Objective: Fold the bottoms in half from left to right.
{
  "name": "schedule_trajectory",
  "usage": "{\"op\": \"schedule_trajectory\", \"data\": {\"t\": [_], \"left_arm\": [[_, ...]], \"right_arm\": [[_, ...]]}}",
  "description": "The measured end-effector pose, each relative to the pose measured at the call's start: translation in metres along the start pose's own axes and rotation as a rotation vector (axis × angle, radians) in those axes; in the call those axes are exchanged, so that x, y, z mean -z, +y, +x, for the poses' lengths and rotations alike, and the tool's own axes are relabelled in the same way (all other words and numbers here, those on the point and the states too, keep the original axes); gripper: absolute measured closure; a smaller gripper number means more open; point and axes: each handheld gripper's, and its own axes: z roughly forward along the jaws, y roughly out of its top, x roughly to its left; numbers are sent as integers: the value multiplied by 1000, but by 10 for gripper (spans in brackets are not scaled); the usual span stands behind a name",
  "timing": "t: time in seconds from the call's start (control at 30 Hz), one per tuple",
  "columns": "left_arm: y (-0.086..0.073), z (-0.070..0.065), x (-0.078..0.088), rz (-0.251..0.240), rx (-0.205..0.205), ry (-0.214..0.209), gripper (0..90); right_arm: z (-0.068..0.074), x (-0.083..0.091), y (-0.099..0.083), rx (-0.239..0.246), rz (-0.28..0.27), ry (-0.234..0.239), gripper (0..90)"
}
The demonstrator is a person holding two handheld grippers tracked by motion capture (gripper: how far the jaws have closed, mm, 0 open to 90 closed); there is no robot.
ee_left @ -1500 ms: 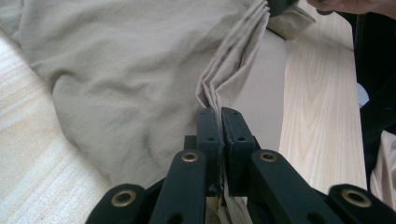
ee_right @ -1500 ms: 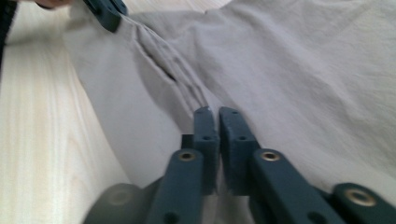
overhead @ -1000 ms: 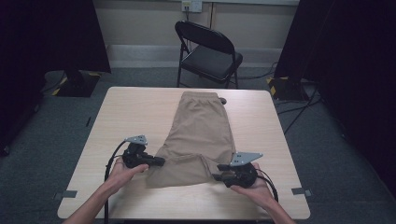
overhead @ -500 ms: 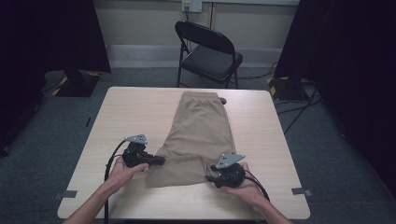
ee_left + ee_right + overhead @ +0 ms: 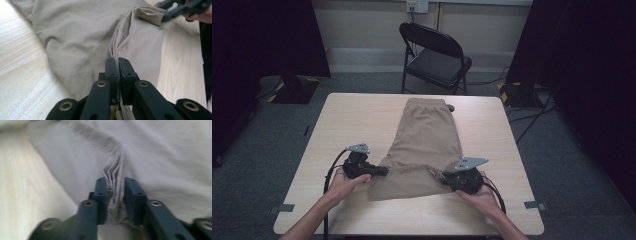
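Observation:
A pair of tan shorts (image 5: pixel 427 135) lies flat on the light wooden table (image 5: pixel 357 120), waistband at the far end. My left gripper (image 5: pixel 383 171) is at the cloth's near left edge. In the left gripper view it (image 5: pixel 117 60) is shut on a folded ridge of the tan cloth (image 5: pixel 75 37). My right gripper (image 5: pixel 435 174) is at the near right edge. In the right gripper view it (image 5: pixel 115 180) pinches a bunch of pleated cloth (image 5: pixel 162 157) between its jaws. The left gripper view also shows the right gripper (image 5: pixel 172 10) holding the far corner.
A black folding chair (image 5: pixel 437 55) stands beyond the table's far edge. Dark curtains hang at both sides, and cables run over the floor at the right (image 5: pixel 532 115). A small dark object (image 5: pixel 451 107) lies by the waistband. Bare table surrounds the shorts.
My right gripper has moved left and inward onto the shorts' near right edge and taken hold of the cloth. The left gripper has stayed put, shut on the left edge.

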Motion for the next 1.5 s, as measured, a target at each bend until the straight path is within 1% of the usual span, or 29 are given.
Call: {"op": "schedule_trajectory", "data": {"t": [0.1, 0.17, 0.2, 0.23, 0.27, 0.33, 0.37, 0.43, 0.47, 0.5, 0.53, 0.6, 0.63, 0.67, 0.73, 0.83, 0.9, 0.97, 1.0, 1.07, 1.1, 1.17, 1.23, 1.27, 1.33, 1.37, 1.43, 1.47, 1.5], "left_arm": [[0, 1, -1, 3, 4, 3, 869], [0, 1, -1, 2, 3, 2, 869], [0, 1, -1, 2, 3, 1, 868], [0, 2, -1, 3, 4, -1, 868], [0, 2, -1, 2, 3, 0, 868], [0, 1, -1, 1, 3, -2, 868], [0, 1, -1, 1, 3, -2, 868], [0, 1, 0, 0, 0, 0, 868], [0, 1, 0, 1, -2, 3, 867], [0, 1, 0, 5, -4, 6, 867], [0, 1, 0, 6, -6, 9, 868], [0, 0, 0, 4, -10, 19, 868], [0, 0, 0, 2, -12, 19, 867], [0, 0, 0, 2, -15, 18, 864], [0, -1, 0, 3, -25, 33, 818], [-3, -3, 0, 16, -21, 28, 738], [-7, -5, 2, 20, -8, 26, 663], [-9, -5, 3, 26, -8, 22, 601], [-12, -6, 4, 40, 3, 24, 561], [-15, -6, 3, 47, 11, 28, 540], [-15, -7, 2, 57, 0, 26, 570], [-16, -8, 1, 62, -10, 28, 687], [-15, -10, 0, 70, -27, 10, 824], [-15, -11, 0, 70, -29, 9, 860], [-13, -12, 2, 57, -28, -6, 866], [-10, -12, 6, 35, -33, -5, 867], [-4, -11, 13, -38, -16, 11, 867], [0, -10, 14, -38, -16, 22, 867], [4, -9, 13, -31, -33, 46, 866]], "right_arm": [[6, -7, 0, 18, 18, 18, 590], [11, -11, 0, 33, 24, 10, 550], [13, -13, -1, 49, 37, -8, 513], [14, -15, -2, 59, 44, -11, 486], [15, -17, -3, 58, 50, -4, 488], [17, -19, -3, 81, 62, -30, 524], [17, -19, -3, 78, 68, -35, 558], [17, -20, -3, 94, 78, -62, 707], [16, -19, -3, 91, 77, -57, 785], [14, -18, -3, 88, 72, -59, 823], [10, -15, -2, 65, 60, -59, 851], [3, -9, 0, 37, 32, -46, 862], [-1, -5, 0, 10, 12, -41, 866], [-4, -3, 1, 1, 4, -49, 868], [-10, 1, 0, -33, -15, -53, 869], [-13, 3, 0, -52, -27, -60, 870], [-12, 5, 0, -57, -34, -71, 871], [-13, 5, 0, -60, -39, -67, 870], [-13, 6, 0, -60, -39, -70, 870], [-13, 6, 0, -60, -40, -75, 871], [-12, 6, 0, -63, -40, -74, 871], [-12, 7, 0, -62, -41, -81, 871], [-14, 9, 0, -71, -47, -85, 870], [-15, 11, 0, -79, -54, -85, 870], [-15, 13, 1, -84, -60, -86, 871], [-16, 14, 1, -83, -64, -86, 871], [-18, 17, 3, -83, -72, -95, 871], [-20, 18, 3, -92, -79, -101, 871], [-23, 19, 4, -96, -80, -107, 871]]}}
